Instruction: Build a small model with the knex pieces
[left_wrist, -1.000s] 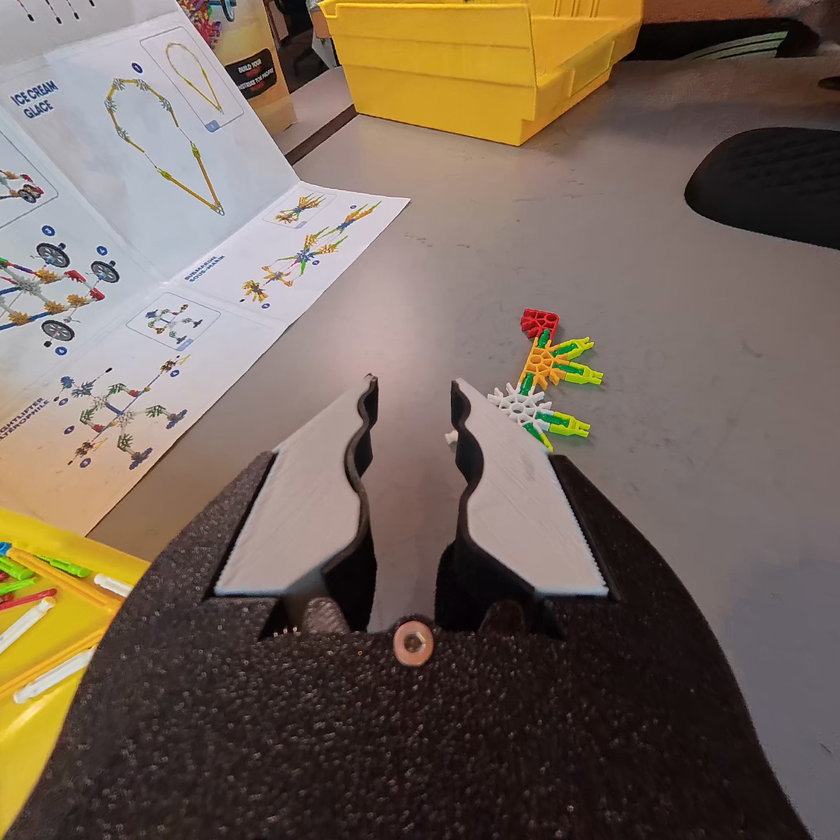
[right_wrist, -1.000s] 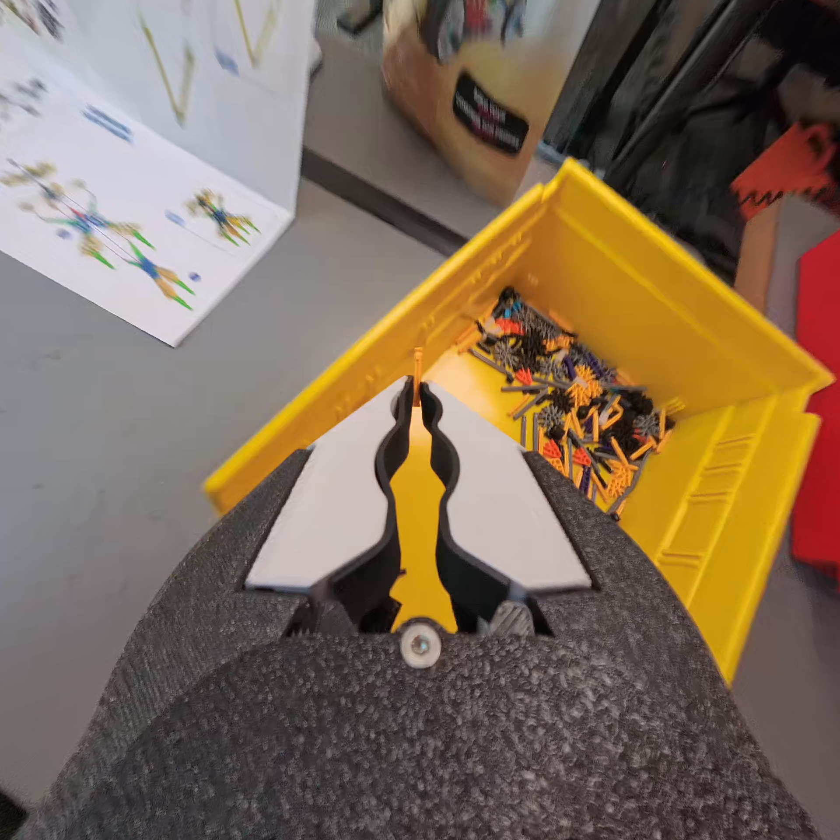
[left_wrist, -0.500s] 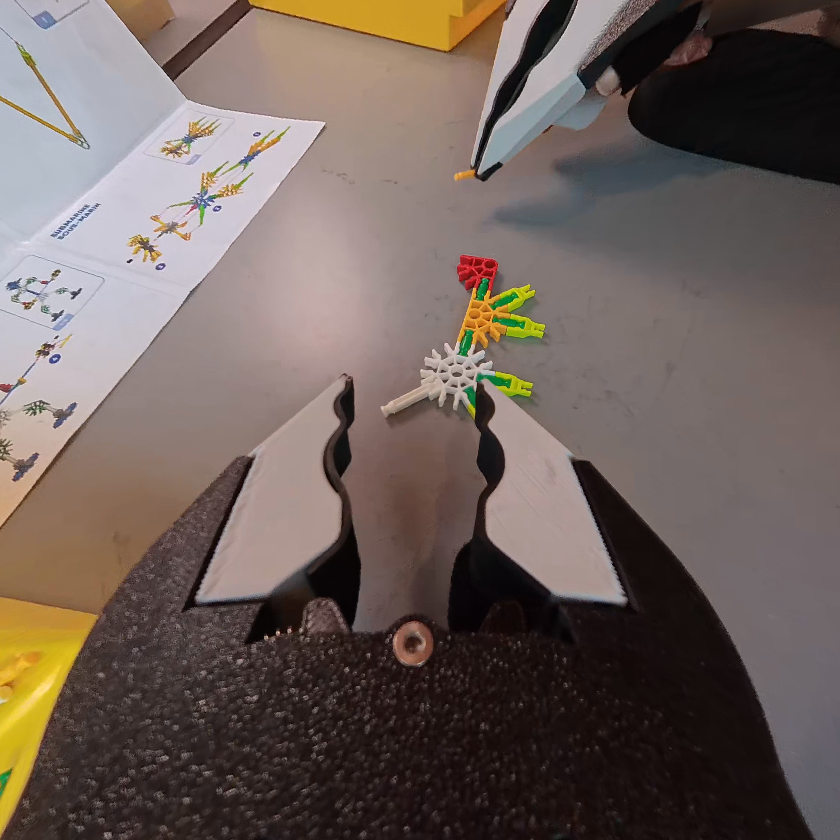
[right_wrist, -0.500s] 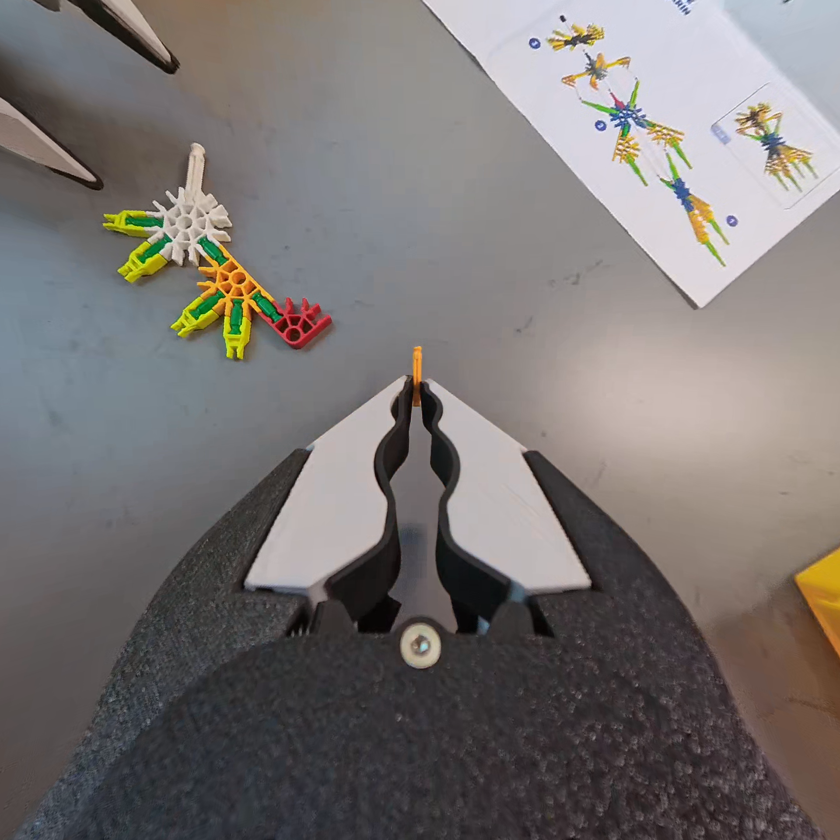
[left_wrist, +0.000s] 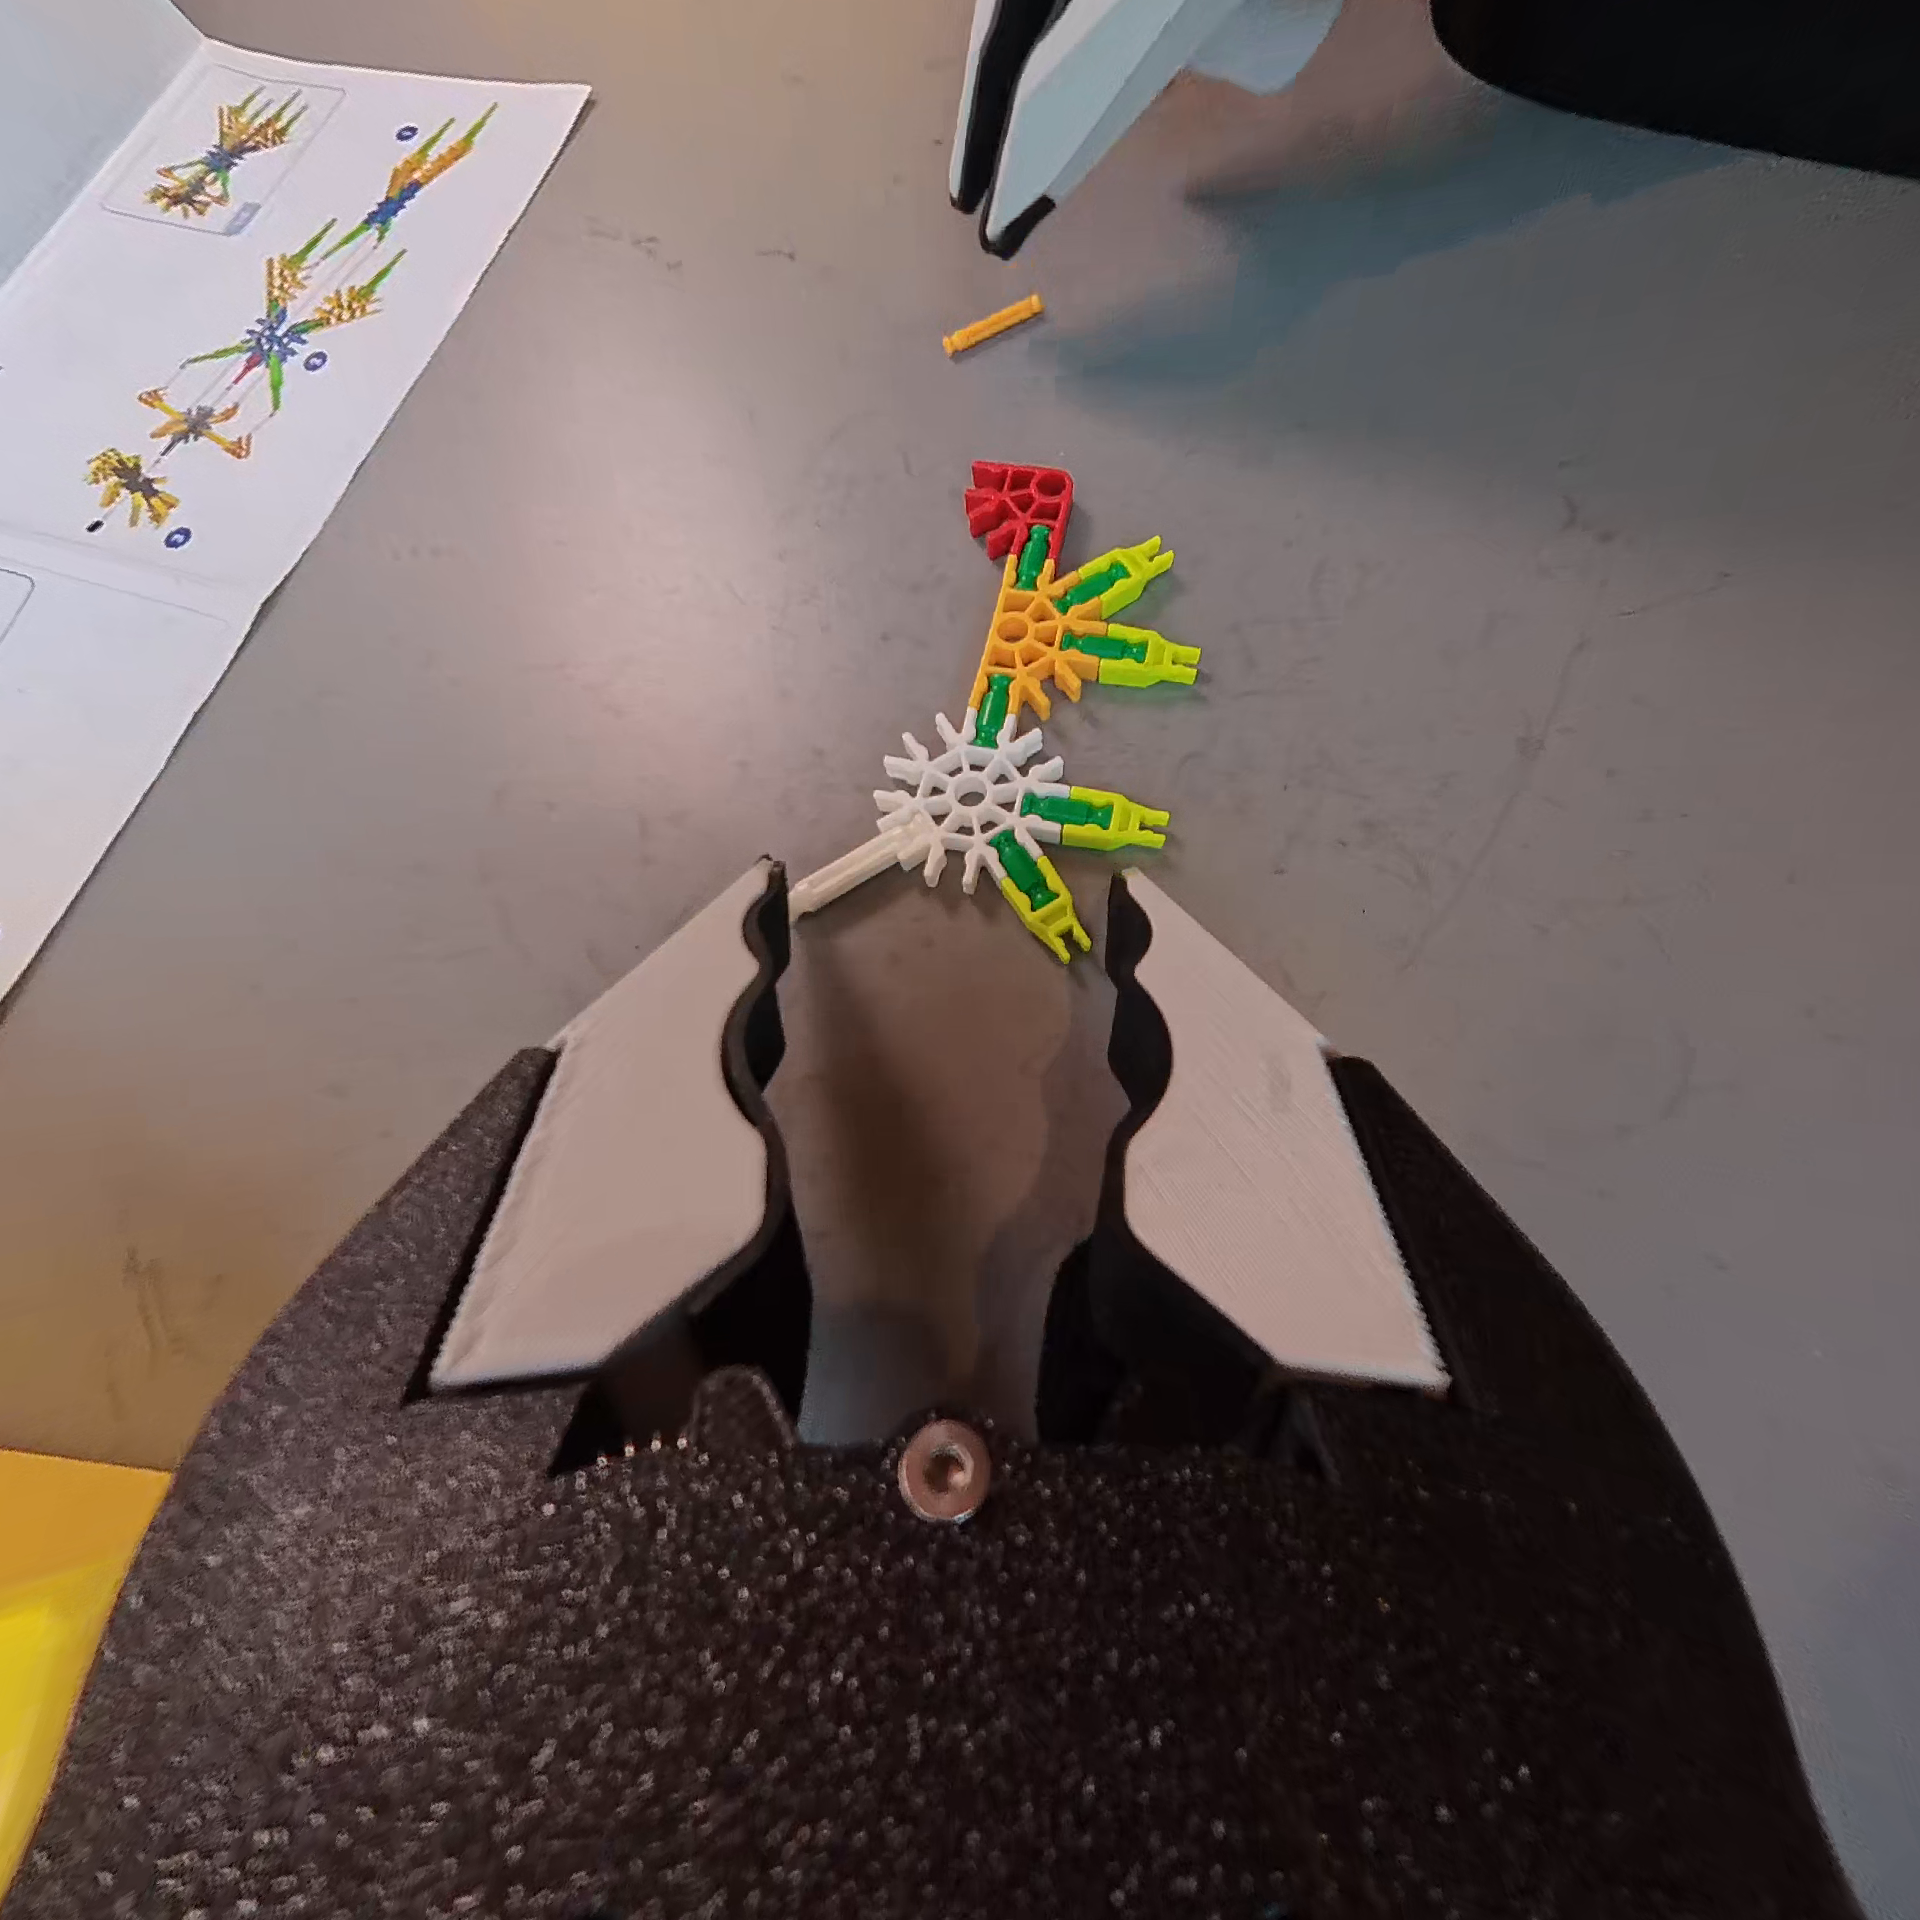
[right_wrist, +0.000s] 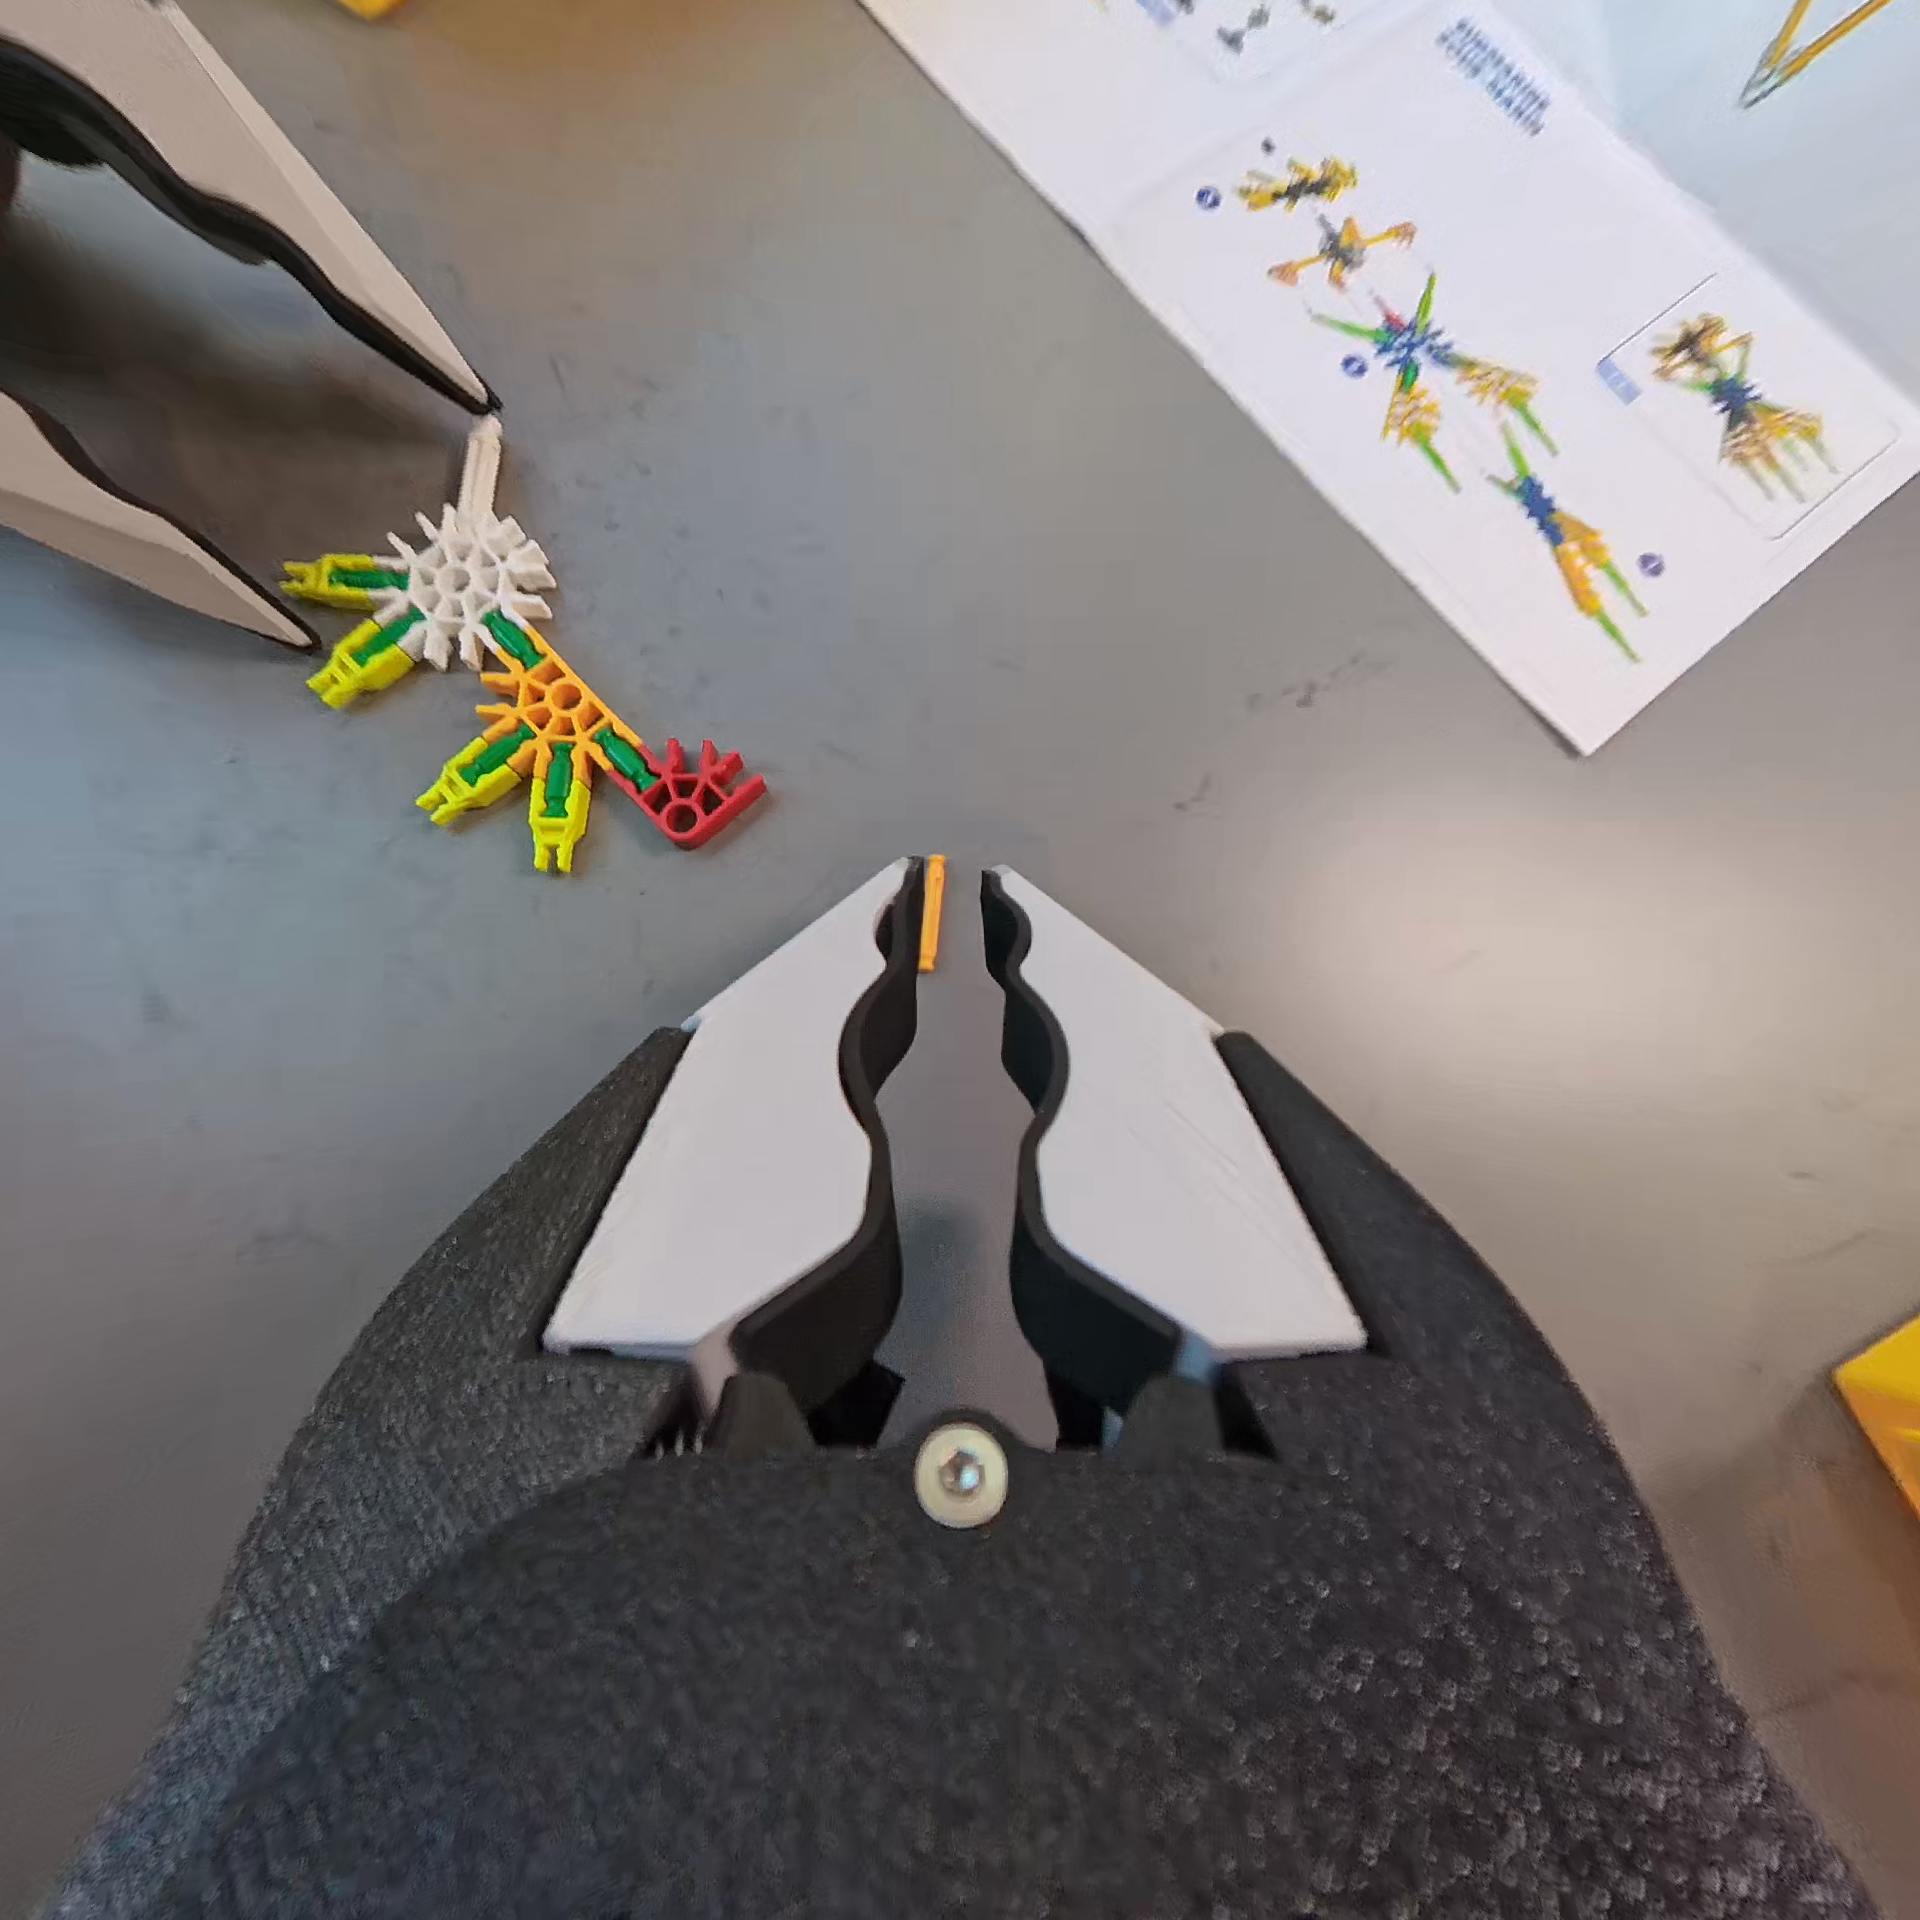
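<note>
A small flat assembly lies on the grey table: a white snowflake connector (left_wrist: 971, 800), an orange connector (left_wrist: 1029, 639), a red corner connector (left_wrist: 1023, 504), green rods and yellow-green clips. My left gripper (left_wrist: 945, 883) is open, its tips on either side of the white connector's near end. Its left tip touches the white rod (left_wrist: 842, 878). My right gripper (right_wrist: 951, 868) is open, and a short orange rod (right_wrist: 933, 912) lies loose on the table between its tips. The rod (left_wrist: 992, 324) also shows below the right gripper (left_wrist: 1013, 177) in the left wrist view. The right wrist view shows the assembly (right_wrist: 556, 707) and the left gripper (right_wrist: 395, 520).
A white instruction sheet (left_wrist: 260, 312) lies at the left; it is at the upper right in the right wrist view (right_wrist: 1455, 364). A yellow bin corner (left_wrist: 52, 1538) sits at the lower left, and another yellow corner (right_wrist: 1891, 1423) shows in the right wrist view. A black object (left_wrist: 1714, 73) is at the top right. Tip to tip, the grippers are about 15 cm apart. It is some 5 cm from my left tips to the orange connector (left_wrist: 1029, 639). It is also in sight in the right wrist view (right_wrist: 544, 711).
My right gripper came from the yellow bin, lowered to the table, opened and let go of the orange rod. My left gripper moved forward to the assembly and opened wider.
</note>
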